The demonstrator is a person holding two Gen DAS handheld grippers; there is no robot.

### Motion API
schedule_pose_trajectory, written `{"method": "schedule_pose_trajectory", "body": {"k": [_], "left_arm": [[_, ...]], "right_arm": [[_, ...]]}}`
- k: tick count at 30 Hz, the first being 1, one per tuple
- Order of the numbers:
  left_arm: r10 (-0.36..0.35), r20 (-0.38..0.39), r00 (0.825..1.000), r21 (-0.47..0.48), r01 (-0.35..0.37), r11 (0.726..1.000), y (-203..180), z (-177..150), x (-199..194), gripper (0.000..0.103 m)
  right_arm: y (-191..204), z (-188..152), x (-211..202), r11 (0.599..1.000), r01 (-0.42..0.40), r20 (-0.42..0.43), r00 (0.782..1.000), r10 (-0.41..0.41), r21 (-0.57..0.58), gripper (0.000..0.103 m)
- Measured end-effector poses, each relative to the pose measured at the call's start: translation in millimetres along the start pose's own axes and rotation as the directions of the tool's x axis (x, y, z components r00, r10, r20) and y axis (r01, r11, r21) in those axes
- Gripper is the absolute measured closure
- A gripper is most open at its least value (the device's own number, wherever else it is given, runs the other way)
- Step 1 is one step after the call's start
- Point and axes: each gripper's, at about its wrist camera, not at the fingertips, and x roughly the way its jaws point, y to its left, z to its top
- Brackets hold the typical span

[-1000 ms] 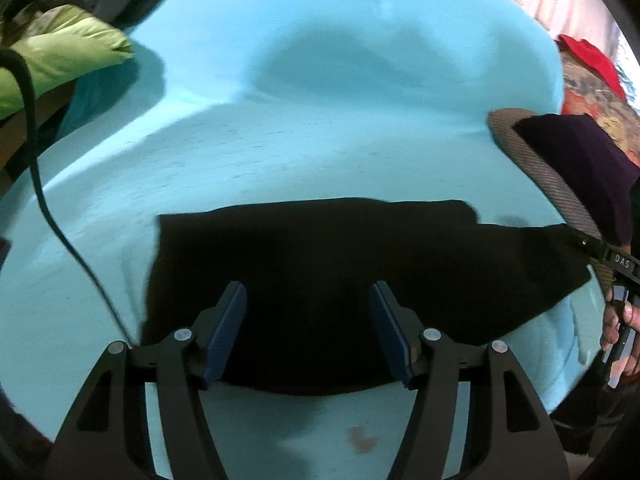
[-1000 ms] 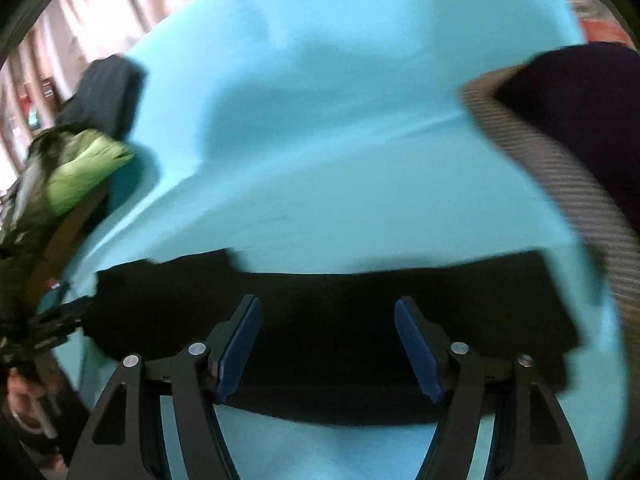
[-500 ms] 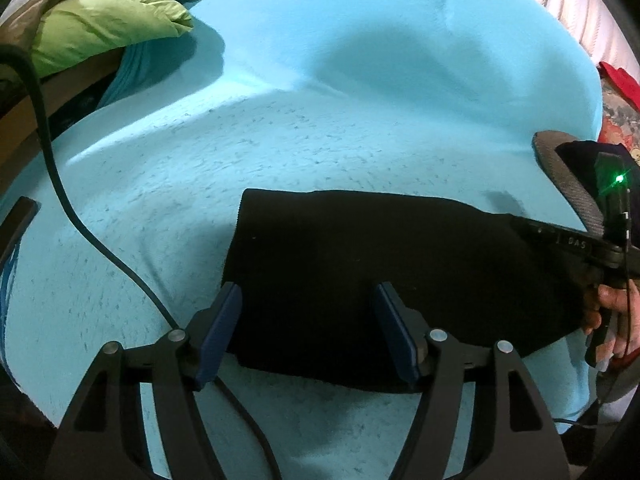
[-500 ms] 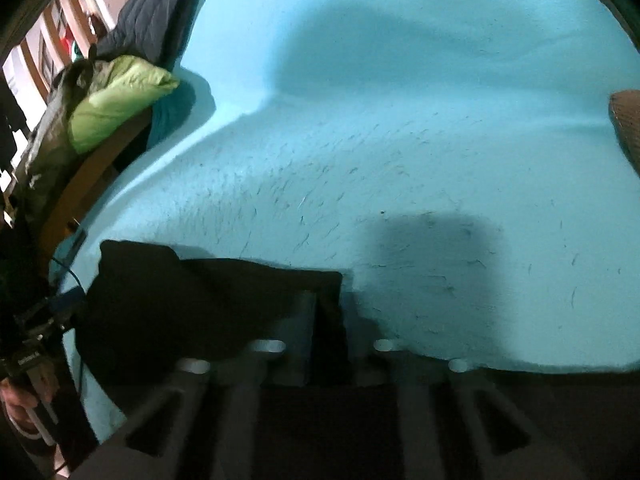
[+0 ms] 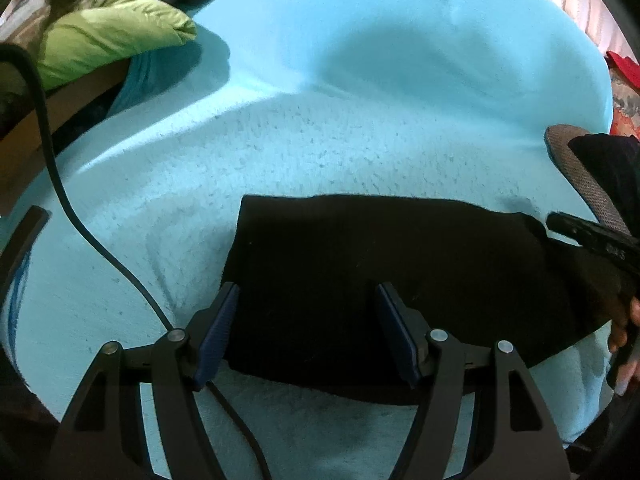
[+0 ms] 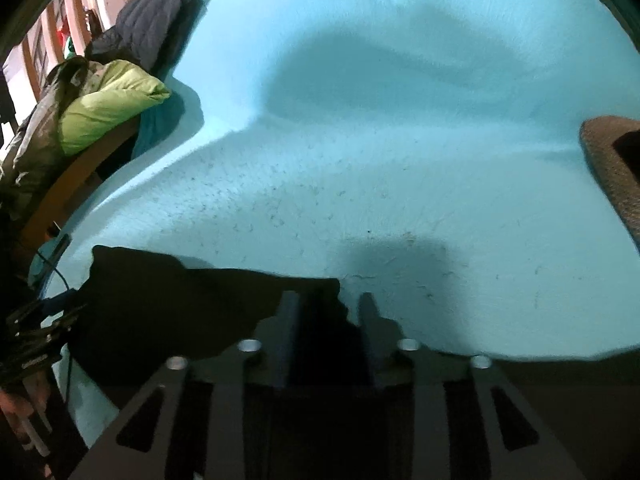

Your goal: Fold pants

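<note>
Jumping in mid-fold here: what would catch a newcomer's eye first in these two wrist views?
The folded black fabric pants lie as a dark slab on the bright turquoise fleece blanket that fills both views. The left gripper hangs open over their near edge, while the right gripper has black cloth bunched between its jaws, which have just been opening. A lime-green puffy jacket sits at the blanket's far left edge.
</note>
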Motion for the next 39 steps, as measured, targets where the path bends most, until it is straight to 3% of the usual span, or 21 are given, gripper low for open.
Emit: {"method": "schedule_pose_trajectory", "body": {"k": [7, 11, 21, 28, 31, 35, 39], "left_arm": [[0.035, 0.051, 0.998, 0.016, -0.036, 0.999, -8.8, 5.0, -17.7, 0.035], [0.047, 0.07, 0.996, 0.041, -0.05, 0.998, -16.2, 6.5, -24.0, 0.034], [0.052, 0.135, 0.989, 0.064, -0.061, 0.996, -37.0, 18.4, -39.4, 0.033], [0.111, 0.213, 0.971, 0.155, -0.145, 0.977, -70.7, 21.1, -44.2, 0.032], [0.115, 0.22, 0.969, 0.187, -0.158, 0.97, -80.7, 19.0, -39.4, 0.032], [0.147, 0.237, 0.96, 0.222, -0.201, 0.954, -91.2, 15.4, -31.9, 0.032], [0.132, 0.24, 0.962, 0.235, -0.189, 0.954, -97.1, 12.3, -29.8, 0.032]], "right_arm": [[6.6, -12.9, -16.8, 1.0, -0.023, -0.003, 1.0, 0.023, -0.013, 0.065], [12.4, -19.6, -20.3, 0.999, -0.04, -0.01, 0.999, 0.04, -0.021, 0.058], [11.6, -27.8, -23.5, 0.999, -0.053, -0.019, 0.998, 0.053, -0.013, 0.057], [14.7, -16.3, -46.3, 0.996, -0.08, 0.032, 0.996, 0.081, -0.031, 0.056], [23.0, -4.4, -64.1, 0.994, -0.091, 0.064, 0.993, 0.095, -0.066, 0.046], [34.6, 6.0, -82.1, 0.989, -0.095, 0.101, 0.989, 0.106, -0.11, 0.044], [37.6, 7.1, -84.0, 0.99, -0.087, 0.1, 0.99, 0.098, -0.107, 0.043]]}}
